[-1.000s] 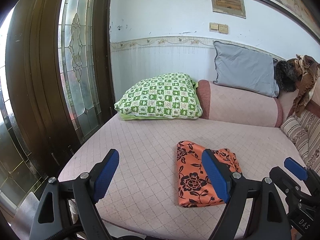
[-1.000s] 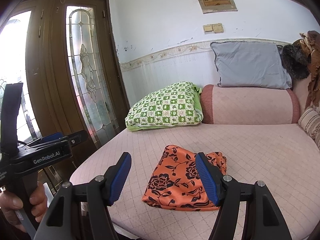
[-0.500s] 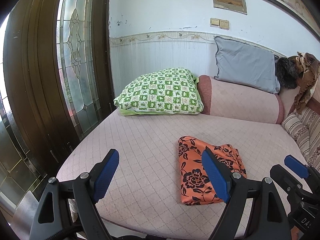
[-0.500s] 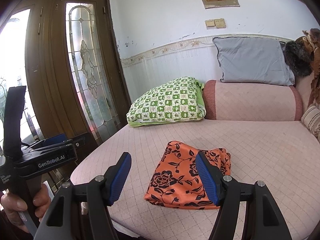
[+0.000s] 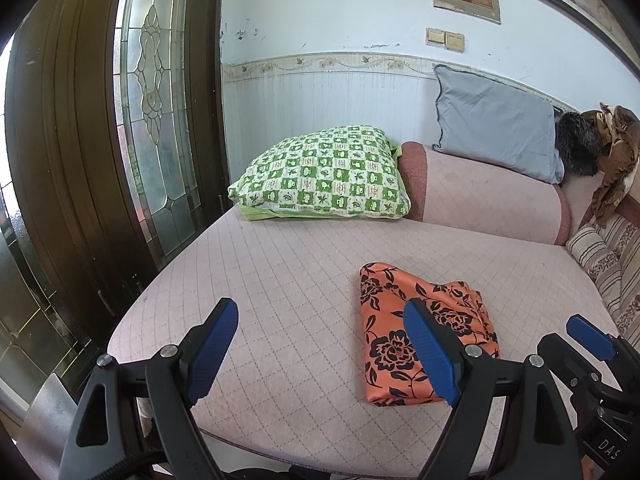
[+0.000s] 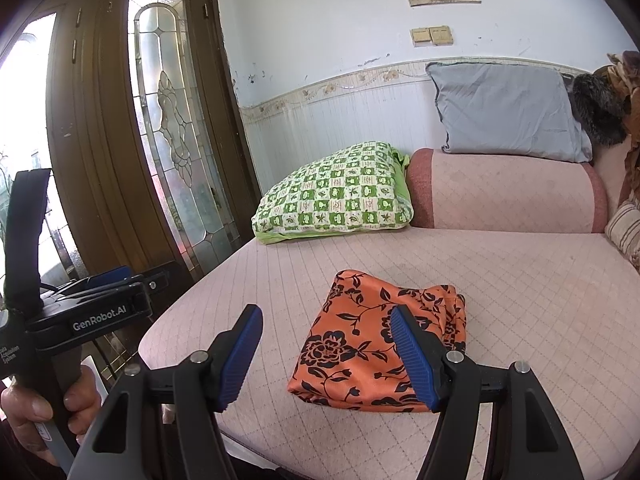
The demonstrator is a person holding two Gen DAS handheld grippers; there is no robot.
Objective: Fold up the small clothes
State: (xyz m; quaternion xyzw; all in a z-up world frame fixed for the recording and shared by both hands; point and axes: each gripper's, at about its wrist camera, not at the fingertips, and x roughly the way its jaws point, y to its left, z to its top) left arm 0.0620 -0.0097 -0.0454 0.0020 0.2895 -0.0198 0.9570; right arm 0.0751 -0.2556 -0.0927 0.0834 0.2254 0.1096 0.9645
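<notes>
Orange garment (image 6: 380,344) lies folded on the bed (image 6: 540,300) — folding looks done; my left gripper (image 5: 324,354) and right gripper (image 6: 330,354) both gape empty.

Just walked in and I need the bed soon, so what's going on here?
A person is folding small clothes with a handheld gripper in each hand. The orange floral garment lies folded on the pink quilted bed. The left gripper and the right gripper are both open, empty, and held above the near edge, touching nothing.
</notes>
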